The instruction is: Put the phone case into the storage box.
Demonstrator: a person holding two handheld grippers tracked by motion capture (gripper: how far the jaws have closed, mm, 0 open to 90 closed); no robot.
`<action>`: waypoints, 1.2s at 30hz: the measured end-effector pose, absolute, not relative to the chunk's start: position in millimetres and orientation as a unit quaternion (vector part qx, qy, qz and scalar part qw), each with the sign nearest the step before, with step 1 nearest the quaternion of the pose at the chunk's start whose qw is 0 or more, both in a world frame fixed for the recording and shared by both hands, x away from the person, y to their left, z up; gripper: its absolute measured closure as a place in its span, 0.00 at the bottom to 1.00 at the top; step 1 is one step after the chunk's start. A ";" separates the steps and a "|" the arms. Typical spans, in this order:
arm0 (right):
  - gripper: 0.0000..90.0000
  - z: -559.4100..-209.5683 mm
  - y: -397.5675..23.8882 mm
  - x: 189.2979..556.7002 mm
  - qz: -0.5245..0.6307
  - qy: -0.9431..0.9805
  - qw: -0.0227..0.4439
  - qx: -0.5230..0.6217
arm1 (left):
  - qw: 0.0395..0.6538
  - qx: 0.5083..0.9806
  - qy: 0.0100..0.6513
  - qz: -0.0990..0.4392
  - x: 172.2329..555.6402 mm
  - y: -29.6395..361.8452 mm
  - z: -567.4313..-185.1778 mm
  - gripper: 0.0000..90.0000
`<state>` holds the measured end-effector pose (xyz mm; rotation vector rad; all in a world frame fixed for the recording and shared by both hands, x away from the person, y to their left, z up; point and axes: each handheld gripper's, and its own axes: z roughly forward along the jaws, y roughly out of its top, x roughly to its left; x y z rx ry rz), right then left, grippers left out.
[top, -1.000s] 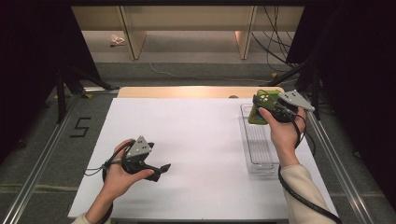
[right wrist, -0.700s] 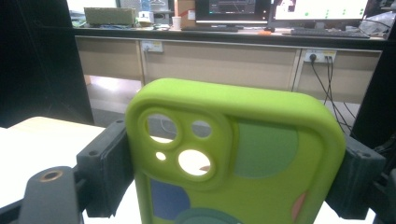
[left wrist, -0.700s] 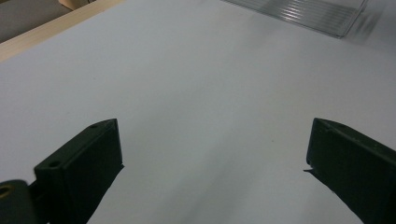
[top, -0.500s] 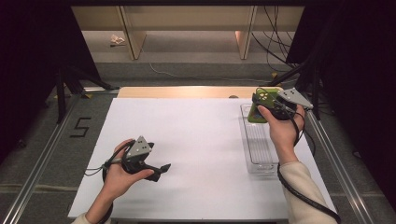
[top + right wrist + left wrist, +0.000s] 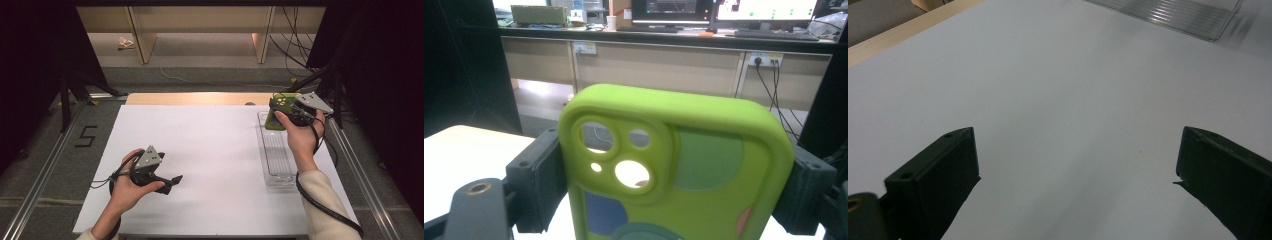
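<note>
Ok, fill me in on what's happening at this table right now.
A person is working at a white table with a gripper in each hand. The right gripper is shut on a green phone case, held above the far end of a clear plastic tray at the table's right side. The left gripper sits low over bare table near the front left, jaws wide open and holding nothing.

Lime-green phone case point(image 5: 674, 165), upright, clamped in right gripper point(image 5: 292, 111); above clear tray point(image 5: 276, 155)
</note>
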<state>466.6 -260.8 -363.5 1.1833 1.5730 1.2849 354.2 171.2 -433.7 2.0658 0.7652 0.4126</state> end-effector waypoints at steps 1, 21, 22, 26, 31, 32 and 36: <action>0.20 -363.6 -260.8 466.9 0.505 0.617 0.385 0.464 | 0.435 0.830 0.307 0.166 354.2 171.2 -433.7 0.04; 0.20 -362.9 -258.2 477.0 0.500 0.620 0.383 0.468 | 0.437 0.829 0.306 0.165 354.2 170.9 -433.7 0.04; 0.20 -363.2 -258.1 477.6 0.500 0.620 0.382 0.468 | 0.437 0.829 0.307 0.165 354.3 170.9 -433.8 0.04; 0.20 -364.4 -257.4 479.1 0.498 0.621 0.382 0.470 | 0.436 0.830 0.306 0.165 354.2 170.9 -433.8 0.04; 0.20 -364.9 -257.2 481.6 0.497 0.621 0.382 0.471 | 0.437 0.830 0.306 0.165 354.2 170.7 -433.8 0.04; 0.20 -364.9 -257.2 482.2 0.496 0.621 0.382 0.471 | 0.436 0.831 0.306 0.164 354.2 170.6 -433.8 0.04; 0.20 -365.6 -257.3 484.7 0.494 0.622 0.382 0.472 | 0.435 0.830 0.307 0.164 354.2 170.6 -434.1 0.04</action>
